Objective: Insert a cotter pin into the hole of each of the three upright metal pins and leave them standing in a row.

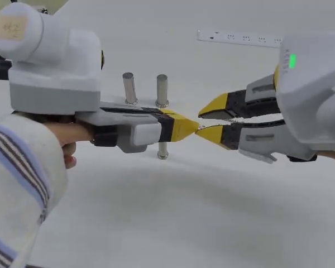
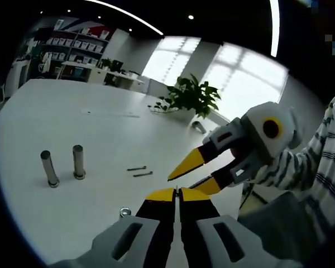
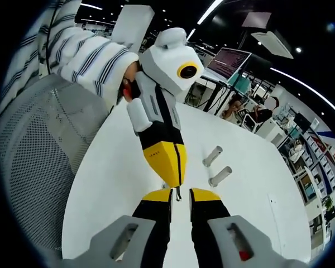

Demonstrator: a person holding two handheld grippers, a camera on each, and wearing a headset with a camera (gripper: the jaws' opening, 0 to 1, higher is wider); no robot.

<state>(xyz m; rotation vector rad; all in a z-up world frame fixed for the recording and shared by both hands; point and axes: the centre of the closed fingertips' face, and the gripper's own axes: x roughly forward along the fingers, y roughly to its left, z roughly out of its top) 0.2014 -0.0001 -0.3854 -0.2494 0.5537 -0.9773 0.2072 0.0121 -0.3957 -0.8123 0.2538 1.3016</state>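
Three upright metal pins stand on the white table: two side by side (image 1: 129,88) (image 1: 162,90), and a third (image 1: 163,151) partly hidden under my left gripper. My left gripper (image 1: 195,127) is shut on a thin cotter pin (image 3: 178,194) that pokes out of its tips. My right gripper (image 1: 199,123) faces it tip to tip, open, its jaws either side of that cotter pin. In the left gripper view, two loose cotter pins (image 2: 137,168) (image 2: 143,174) lie on the table beyond the upright pins (image 2: 48,167) (image 2: 78,162).
A white power strip (image 1: 240,38) lies at the far side of the table. A potted plant (image 2: 190,95) stands past the table's far end. A grey mesh chair (image 3: 39,167) is beside the table near the person's striped sleeve (image 1: 17,173).
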